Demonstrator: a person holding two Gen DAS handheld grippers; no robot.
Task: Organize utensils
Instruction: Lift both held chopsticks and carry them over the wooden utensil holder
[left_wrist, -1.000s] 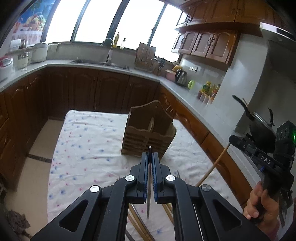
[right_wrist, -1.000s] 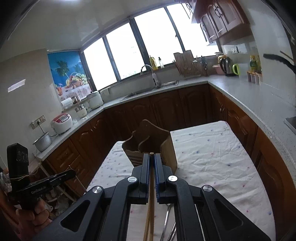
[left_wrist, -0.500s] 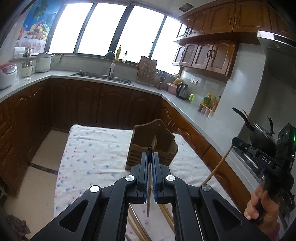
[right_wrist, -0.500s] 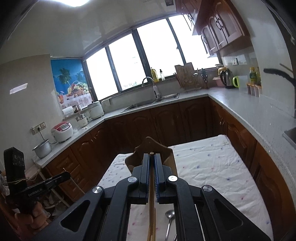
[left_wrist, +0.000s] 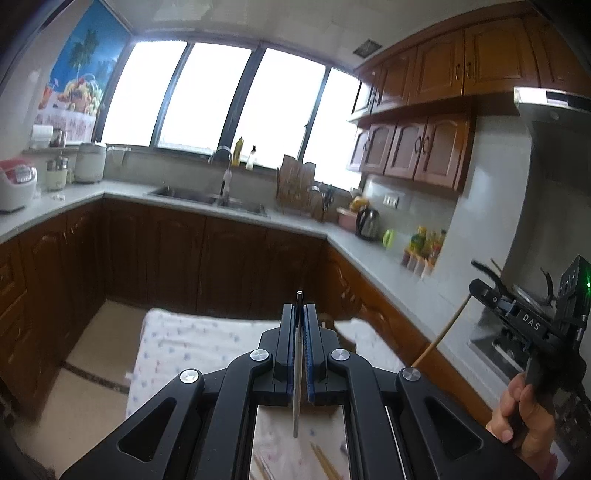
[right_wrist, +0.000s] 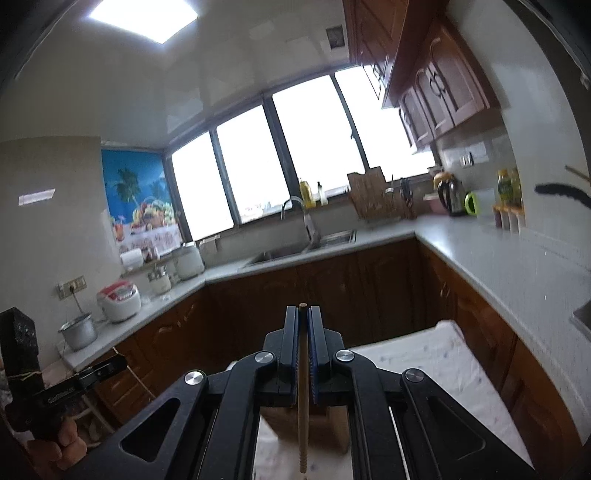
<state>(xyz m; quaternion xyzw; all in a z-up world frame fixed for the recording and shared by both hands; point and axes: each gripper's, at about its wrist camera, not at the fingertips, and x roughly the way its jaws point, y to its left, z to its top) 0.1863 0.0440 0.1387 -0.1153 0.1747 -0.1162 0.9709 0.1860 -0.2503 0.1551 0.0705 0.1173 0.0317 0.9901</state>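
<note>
The left claw (left_wrist: 300, 314), at the lower centre of the left wrist view, is closed tight on a thin silver metal utensil handle (left_wrist: 296, 387), which runs upright between the blue pads (left_wrist: 309, 354) with its tip poking just above them and its lower end hanging over the table. Below it lies the table with a white flower-dotted cloth (left_wrist: 184, 343), and a few loose wooden chopsticks (left_wrist: 325, 461) rest on the cloth at the bottom edge of the frame.

At the right edge of that view the right claw (left_wrist: 476, 286) grips one long wooden chopstick (left_wrist: 443, 334), which slants down toward the lower left. In the right wrist view the same claw (right_wrist: 303, 314) sits at the lower centre, pinching the chopstick (right_wrist: 303, 424) between its fingers, with the stick's ridged end pointing down. Directly behind the stick, partly hidden by the claw, stands a brown wooden utensil holder (right_wrist: 332, 424) on the cloth (right_wrist: 436, 362). The left claw (right_wrist: 114, 363) shows at the left edge of this view.
</note>
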